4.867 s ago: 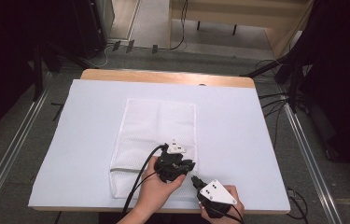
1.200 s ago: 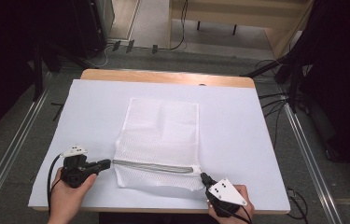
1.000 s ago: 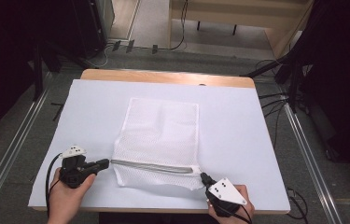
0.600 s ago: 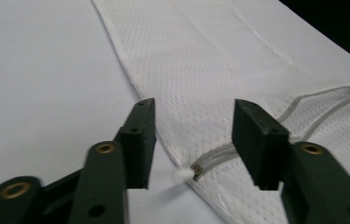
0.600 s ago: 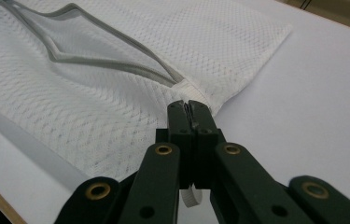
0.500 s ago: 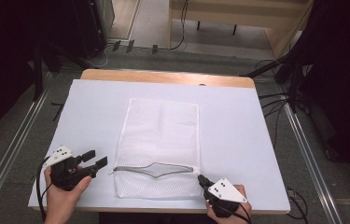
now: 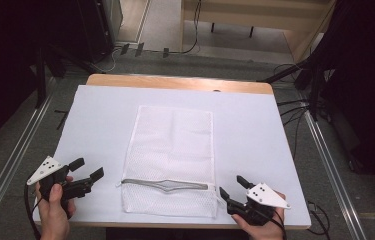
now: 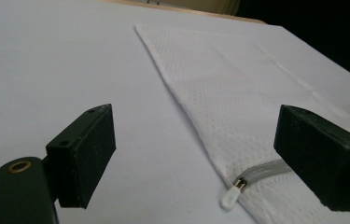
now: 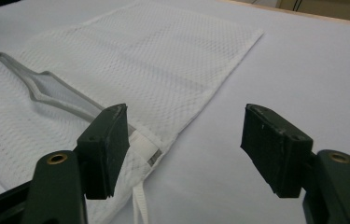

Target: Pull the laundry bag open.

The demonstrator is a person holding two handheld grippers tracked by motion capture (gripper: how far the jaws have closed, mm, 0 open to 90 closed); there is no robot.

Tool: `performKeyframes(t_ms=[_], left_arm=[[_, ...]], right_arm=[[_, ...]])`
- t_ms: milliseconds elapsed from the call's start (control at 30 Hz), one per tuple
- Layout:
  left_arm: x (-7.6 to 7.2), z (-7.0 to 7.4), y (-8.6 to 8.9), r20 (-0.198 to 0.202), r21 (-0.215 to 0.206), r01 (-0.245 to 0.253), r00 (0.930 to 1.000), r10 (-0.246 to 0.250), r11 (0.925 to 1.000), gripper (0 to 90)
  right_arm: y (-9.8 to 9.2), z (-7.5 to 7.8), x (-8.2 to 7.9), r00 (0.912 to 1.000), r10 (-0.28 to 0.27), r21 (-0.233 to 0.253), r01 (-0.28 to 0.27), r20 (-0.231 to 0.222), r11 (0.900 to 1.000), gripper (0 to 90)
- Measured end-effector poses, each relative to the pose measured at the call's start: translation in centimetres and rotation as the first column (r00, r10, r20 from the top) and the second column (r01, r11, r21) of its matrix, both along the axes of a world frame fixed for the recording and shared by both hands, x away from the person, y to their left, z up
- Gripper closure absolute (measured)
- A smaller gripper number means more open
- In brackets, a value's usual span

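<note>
A white mesh zip bag (image 7: 172,150) lies flat in the middle of the white table (image 7: 255,130). Its grey zipper (image 7: 167,184) runs across near the front and gapes open in the middle. The zipper's white pull tab (image 8: 228,199) rests at the bag's left end. My left gripper (image 7: 86,170) stands open just left of the bag, holding nothing; its jaws frame the pull tab end. My right gripper (image 7: 231,189) is open at the bag's front right corner (image 9: 149,149), empty. The bag (image 9: 116,70) and open zipper (image 9: 56,91) stretch away to the left of its jaws.
The table's wooden far edge (image 7: 175,82) runs along the back. Metal rails (image 7: 10,165) flank the table on both sides, with cables (image 7: 295,107) on the floor at the right. Bare white surface lies left, right and behind the bag.
My left gripper pulled the zipper to the bag's left end, then let go, opened and drew back left. The right gripper released the bag's right end and opened. The zipper slackened and gapes.
</note>
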State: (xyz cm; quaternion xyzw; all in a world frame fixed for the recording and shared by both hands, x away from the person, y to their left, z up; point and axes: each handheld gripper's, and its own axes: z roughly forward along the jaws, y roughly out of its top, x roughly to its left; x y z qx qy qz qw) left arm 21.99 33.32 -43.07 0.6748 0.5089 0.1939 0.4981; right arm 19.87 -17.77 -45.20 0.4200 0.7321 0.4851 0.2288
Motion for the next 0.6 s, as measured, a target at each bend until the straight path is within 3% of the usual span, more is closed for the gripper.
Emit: performKeyframes(t_ms=[33,133,233,400,500,600], left_arm=[[0.0,0.0,0.0,0.001,0.003,-0.001,1.0,0.001,1.0,7.8],[-0.2,0.0,0.2,0.002,0.026,-0.015,0.9999,0.015,0.9996,7.8],[-0.4,0.0,0.5,0.016,0.033,-0.005,0.9999,0.004,0.9994,0.0],[-0.8,0.0,1.2,0.045,0.05,-0.02,0.9988,0.017,0.9986,0.0],[-0.9,-0.1,1.6,0.045,0.055,-0.029,0.9986,0.026,0.9981,0.0],[-0.8,-0.3,1.8,0.037,0.06,-0.036,0.9988,0.033,0.9975,0.0]], right_arm=[[-0.9,0.2,0.1,0.9996,0.024,0.031,-0.024,-0.014,0.999,32.6],[-1.6,0.3,0.3,0.9997,0.021,0.036,-0.02,-0.014,0.999,30.3],[-3.4,0.2,0.9,0.999,-0.022,0.042,0.024,-0.038,0.999,27.4],[-5.5,0.1,1.6,0.9968,-0.056,0.071,0.06,-0.057,0.996,25.5],[-7.5,0.0,2.0,0.9925,-0.108,0.07,0.112,-0.058,0.991,23.8],[-8.3,0.1,2.0,0.991,-0.125,0.075,0.129,-0.047,0.989,22.4]])
